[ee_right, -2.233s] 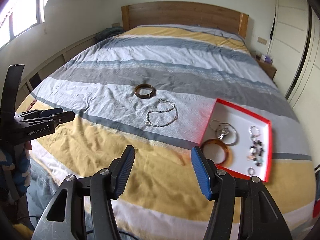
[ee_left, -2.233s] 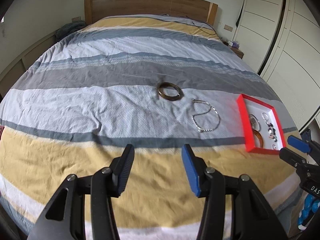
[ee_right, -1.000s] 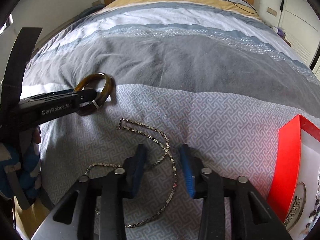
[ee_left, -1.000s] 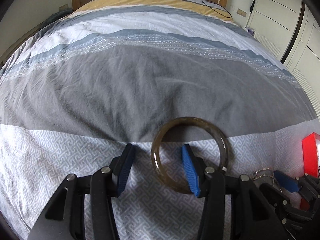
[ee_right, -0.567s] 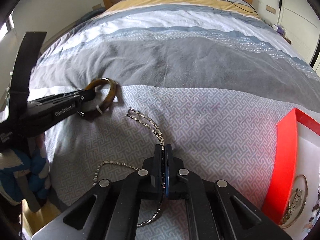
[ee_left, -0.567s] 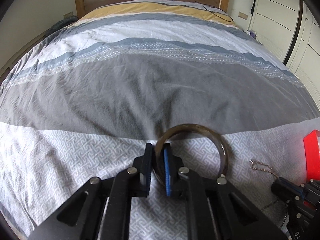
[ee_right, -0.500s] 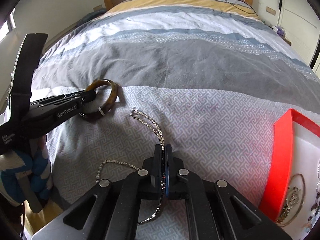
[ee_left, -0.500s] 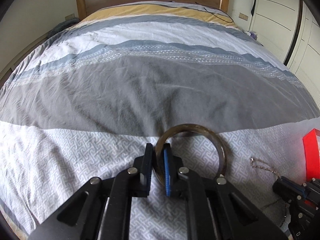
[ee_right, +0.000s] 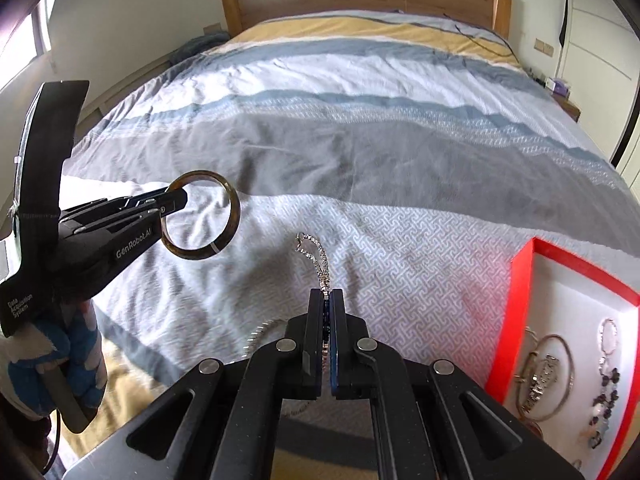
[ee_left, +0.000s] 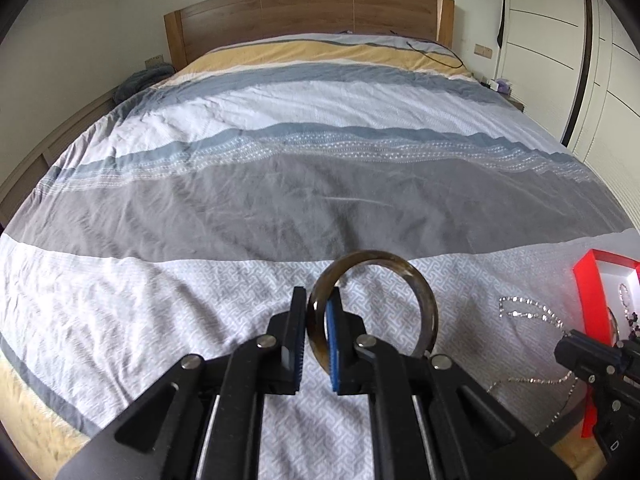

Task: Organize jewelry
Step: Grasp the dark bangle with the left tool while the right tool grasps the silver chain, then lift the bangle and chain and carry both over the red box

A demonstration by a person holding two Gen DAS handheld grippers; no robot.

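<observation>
1. looking along the left gripper (ee_left: 316,328) in the left wrist view: fingers closed tight on the near rim of a brown bangle (ee_left: 400,268), black pad outside the ring, blue pad inside it. bangle held nearly upright, clear of the striped bedspread (ee_left: 280,200). at the right edge, the right gripper (ee_left: 568,346) with a silver chain (ee_left: 528,312) draped from its tip, looping back toward the cover. behind it, a red tray (ee_left: 586,292) with a white floor, small jewelry inside, too cut off to sort. wooden headboard (ee_left: 304,8) at the far end.

2. looking along the right gripper (ee_right: 326,300) in the right wrist view: fingers pressed together on the silver chain (ee_right: 316,260), one end standing up past the tips, the rest trailing down to the left. at left, the left gripper (ee_right: 176,200) pinching the bangle (ee_right: 234,208), ring in the air above the bedspread (ee_right: 400,160), a gloved hand (ee_right: 52,364) on its handle. at right, the red tray (ee_right: 516,300) on the cover, holding thin bangles (ee_right: 560,376) and a beaded strand (ee_right: 606,392). chain and brown bangle both outside the tray.
</observation>
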